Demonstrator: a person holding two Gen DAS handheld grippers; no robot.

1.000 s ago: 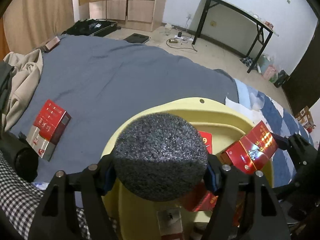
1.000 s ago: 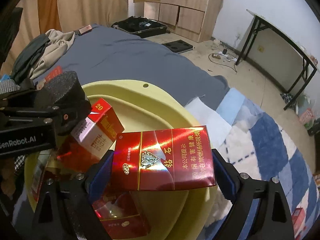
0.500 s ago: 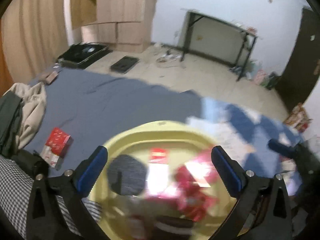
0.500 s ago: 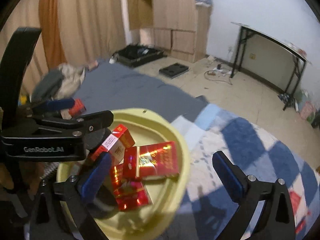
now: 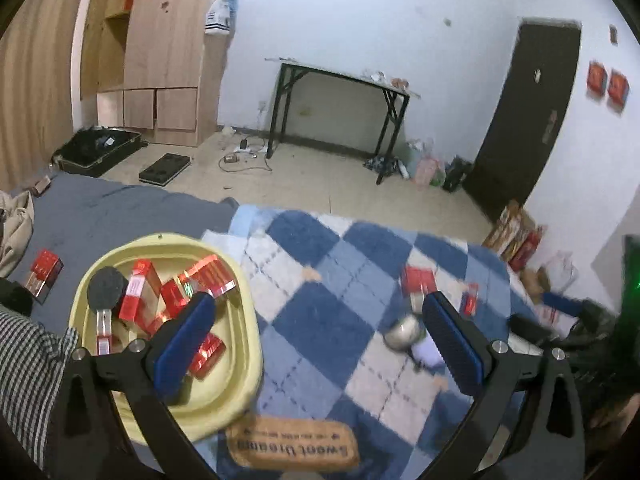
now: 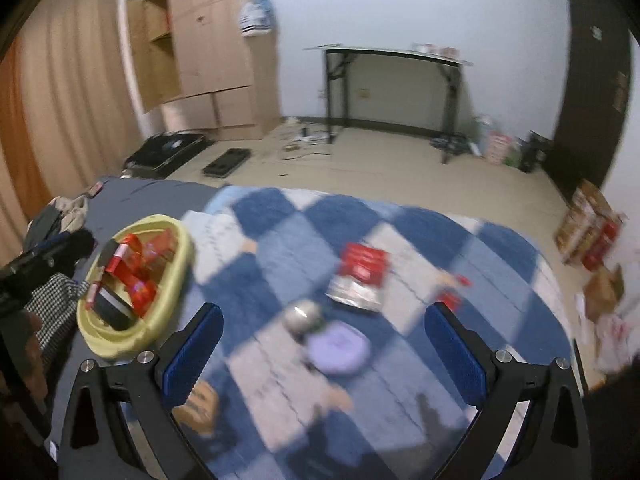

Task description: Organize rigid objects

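A yellow basin (image 5: 244, 320) on the bed holds several red cigarette boxes (image 5: 210, 276) and a grey foam ball (image 5: 107, 289); it also shows in the right wrist view (image 6: 182, 258). My left gripper (image 5: 316, 338) is open and empty, raised above the blanket right of the basin. My right gripper (image 6: 324, 354) is open and empty, high over the checked blanket. On the blanket lie a red box (image 6: 365, 261), a silver packet (image 6: 354, 292), a metal ball (image 6: 303, 316) and a purple disc (image 6: 339, 350). One red box (image 5: 45, 270) lies left of the basin.
A blue-and-white checked blanket (image 5: 340, 248) covers the right of the bed, grey sheet (image 5: 120, 212) the left. A brown "Sweet dreams" tag (image 5: 292, 446) lies near the front. Clothes (image 5: 14, 224) are piled at the far left. Floor, desk and wardrobe lie beyond.
Both grippers opened and dropped their loads into the basin: the left let go of the foam ball, the right the red box. Both then rose and swung right over the blanket.
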